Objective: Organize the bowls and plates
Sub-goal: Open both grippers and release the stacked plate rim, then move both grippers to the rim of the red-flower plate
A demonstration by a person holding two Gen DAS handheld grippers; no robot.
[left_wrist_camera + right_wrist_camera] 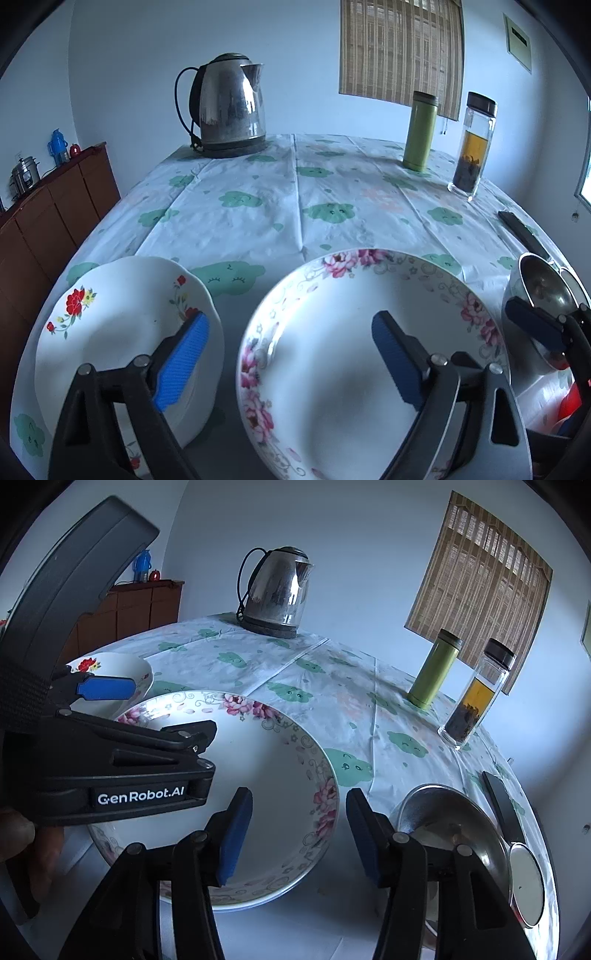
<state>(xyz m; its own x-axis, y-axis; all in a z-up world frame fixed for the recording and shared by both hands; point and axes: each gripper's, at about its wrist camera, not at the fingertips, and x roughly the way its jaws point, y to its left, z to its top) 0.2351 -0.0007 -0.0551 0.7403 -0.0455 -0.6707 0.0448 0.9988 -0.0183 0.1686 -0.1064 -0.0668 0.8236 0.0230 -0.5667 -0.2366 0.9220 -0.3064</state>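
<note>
Table [295, 206] holds your pink-flowered plate [332, 350], red-flowered plate [122, 295] beside it. Left gripper [291, 354] jaws apart, straddling both rims; right gripper [299, 838] apart, empty. Only right view shows the metal bowl [443, 812] whole.

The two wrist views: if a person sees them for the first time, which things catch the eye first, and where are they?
First comes the big plate with pink flowers, at the near edge of the table, with the open left gripper over it. To its left lies a smaller plate with red flowers, to its right a steel bowl beyond the open right gripper. At the far end stands a shiny kettle.
</note>
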